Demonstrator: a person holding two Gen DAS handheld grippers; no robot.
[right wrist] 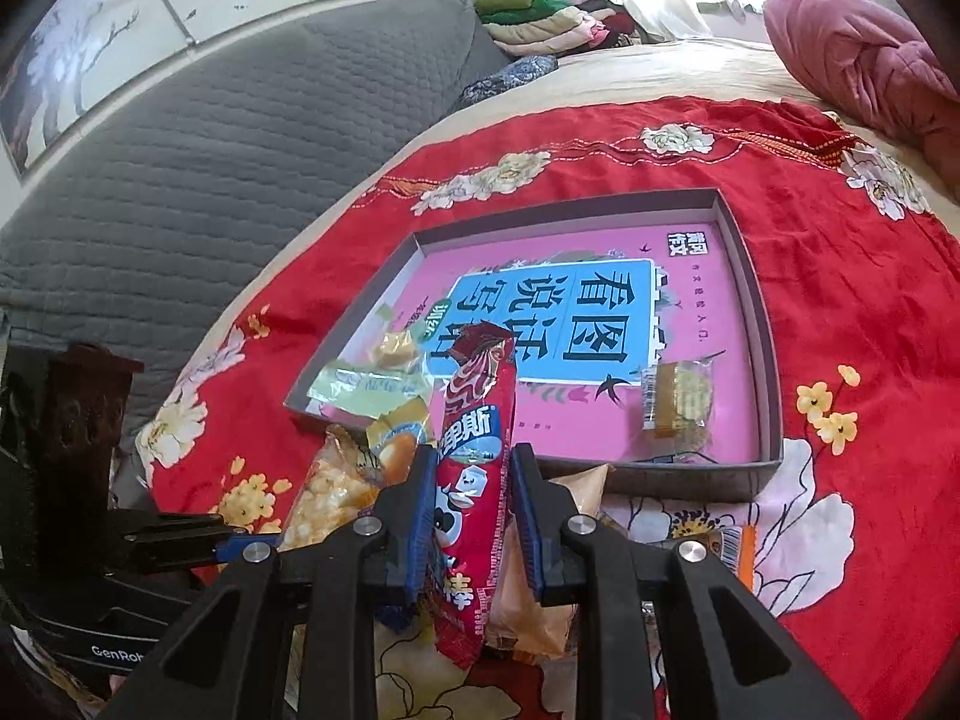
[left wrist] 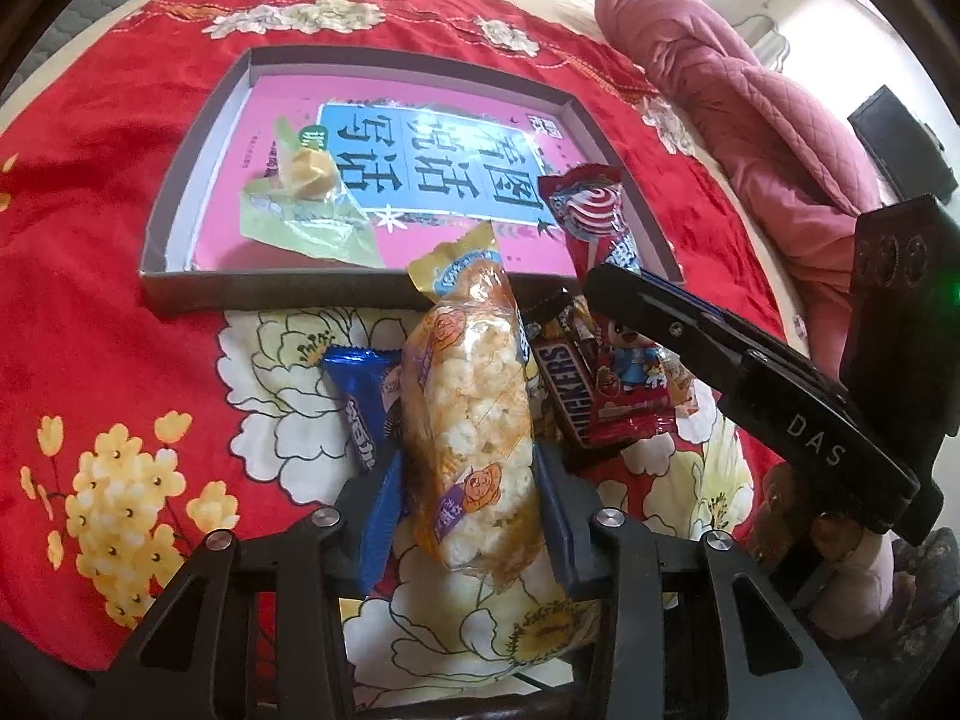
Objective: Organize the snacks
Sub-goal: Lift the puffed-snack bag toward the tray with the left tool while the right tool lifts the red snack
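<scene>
My left gripper [left wrist: 469, 510] is shut on a long clear packet of puffed rice cake [left wrist: 468, 408], a blue pad pressing each side of it. The packet lies on the red floral cloth [left wrist: 90, 240], just in front of the grey tray [left wrist: 360, 291]. My right gripper [right wrist: 471, 498] is shut on a red stick packet with a cow print [right wrist: 474, 420], whose tip reaches over the tray's near rim [right wrist: 678, 474]. Inside the tray lie a green-wrapped pastry [left wrist: 306, 192] and a small clear-wrapped cake [right wrist: 678, 399].
A blue packet [left wrist: 360, 408], a Snickers bar [left wrist: 564, 384] and a red cartoon packet [left wrist: 630, 384] lie beside the rice cake. A pink quilt [left wrist: 720, 90] is bunched at the right. A grey quilted cushion [right wrist: 180, 150] rises beyond the cloth's left edge.
</scene>
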